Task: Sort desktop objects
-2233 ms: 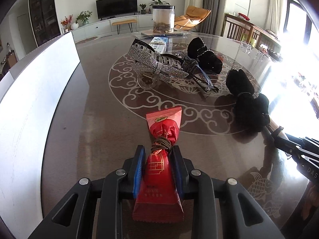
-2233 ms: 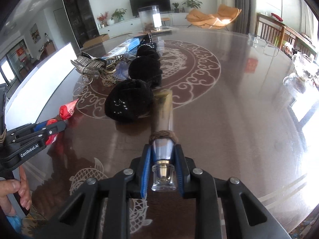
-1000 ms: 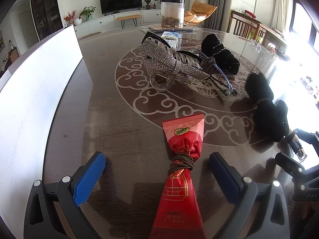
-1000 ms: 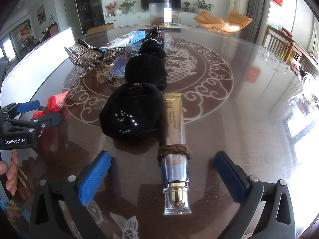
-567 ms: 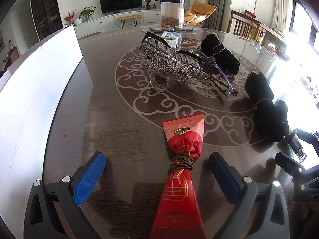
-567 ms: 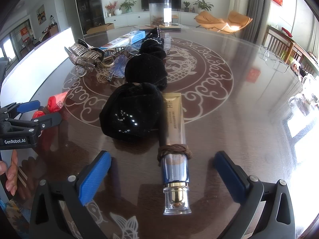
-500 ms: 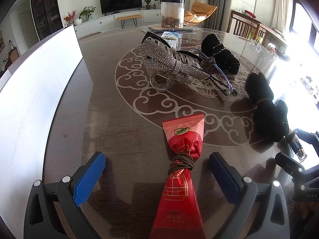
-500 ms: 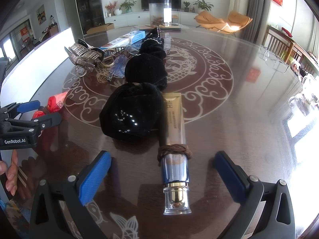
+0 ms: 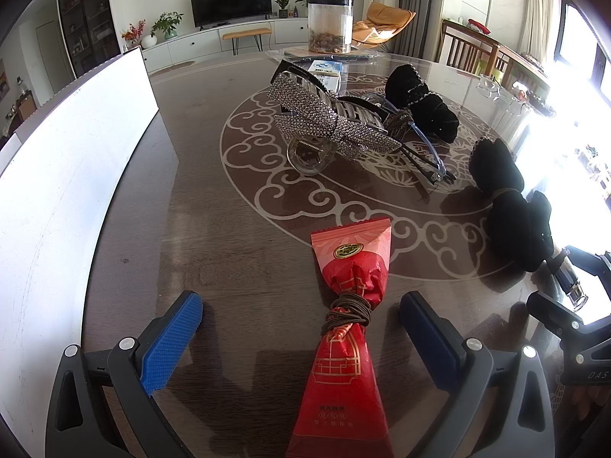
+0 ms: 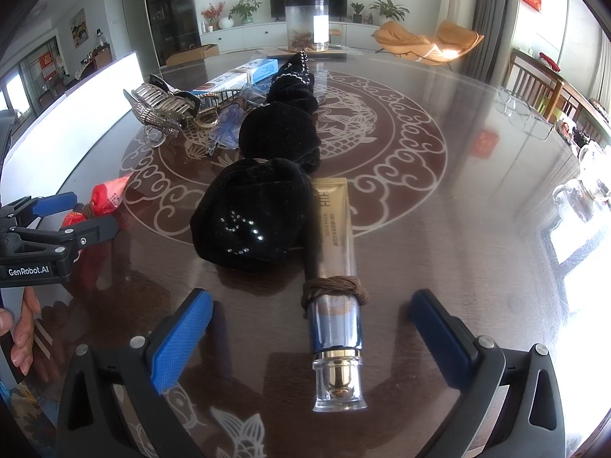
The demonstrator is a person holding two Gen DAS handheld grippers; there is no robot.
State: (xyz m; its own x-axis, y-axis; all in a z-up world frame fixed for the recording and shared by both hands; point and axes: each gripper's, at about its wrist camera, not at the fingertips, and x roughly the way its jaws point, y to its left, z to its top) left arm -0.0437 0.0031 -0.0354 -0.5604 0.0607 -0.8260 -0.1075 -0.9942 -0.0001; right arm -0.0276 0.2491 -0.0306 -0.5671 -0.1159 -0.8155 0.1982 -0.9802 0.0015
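two grippers rest low over the dark round table (image 9: 214,206), and we see both with their blue pads spread wide, gripping nothing. between the fingers of our left gripper (image 9: 301,328) lies a red snack packet (image 9: 345,328), flat on the tabletop, cinched at its middle by a brown hair tie (image 9: 349,311) and touching neither pad. between the fingers of our right gripper (image 10: 311,324) lies a gold cosmetic tube (image 10: 334,267), its clear cap toward the camera, with another brown elastic (image 10: 332,286) wound around it near the cap end; it too lies free of both pads.

just beside the tube, touching its left side, sits a black velvet scrunchie with small stones (image 10: 252,217). beyond it, in a line toward the table's centre, we see a second black scrunchie (image 10: 280,137) and a third black one edged with a bead chain (image 10: 294,80). a rhinestone hair claw (image 9: 324,122) stands near the middle of the table's pale scroll pattern, with clear-framed glasses (image 9: 416,141) against its right side and a blue and white box (image 9: 324,72) behind it. a clear jar (image 9: 330,24) stands at the far edge. a white board (image 9: 68,175) runs along the left side of the table.
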